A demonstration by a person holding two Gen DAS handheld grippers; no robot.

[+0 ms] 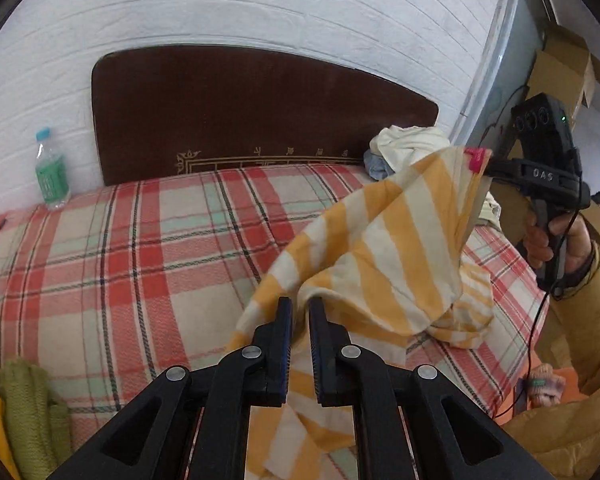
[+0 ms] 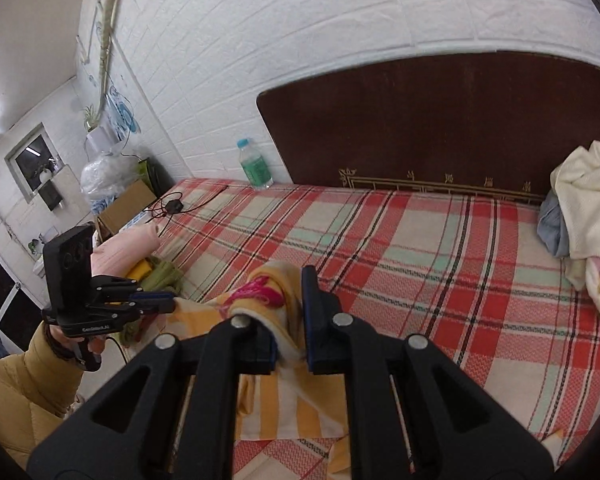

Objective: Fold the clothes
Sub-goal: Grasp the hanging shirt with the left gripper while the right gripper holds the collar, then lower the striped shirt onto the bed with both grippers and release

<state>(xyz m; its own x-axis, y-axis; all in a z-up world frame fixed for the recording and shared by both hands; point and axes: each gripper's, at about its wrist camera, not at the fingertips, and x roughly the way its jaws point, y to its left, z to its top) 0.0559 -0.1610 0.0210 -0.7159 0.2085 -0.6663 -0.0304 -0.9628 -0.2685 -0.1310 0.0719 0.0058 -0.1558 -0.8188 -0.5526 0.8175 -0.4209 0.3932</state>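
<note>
A yellow-and-cream striped garment (image 1: 396, 248) with a pink trim hangs in the air over the plaid bed (image 1: 120, 264). My left gripper (image 1: 300, 308) is shut on its lower edge. My right gripper (image 2: 290, 280) is shut on the pink-trimmed corner (image 2: 260, 288); in the left wrist view it (image 1: 482, 164) holds that corner up high at the right. In the right wrist view the left gripper (image 2: 168, 304) pinches the garment (image 2: 284, 396) at the left.
A pile of unfolded clothes (image 1: 404, 148) lies by the dark headboard (image 1: 260, 116). Folded green and yellow items (image 1: 16, 412) sit at the bed's near left. A water bottle (image 1: 51, 170) stands by the wall. Cardboard boxes (image 1: 568, 64) are at the right.
</note>
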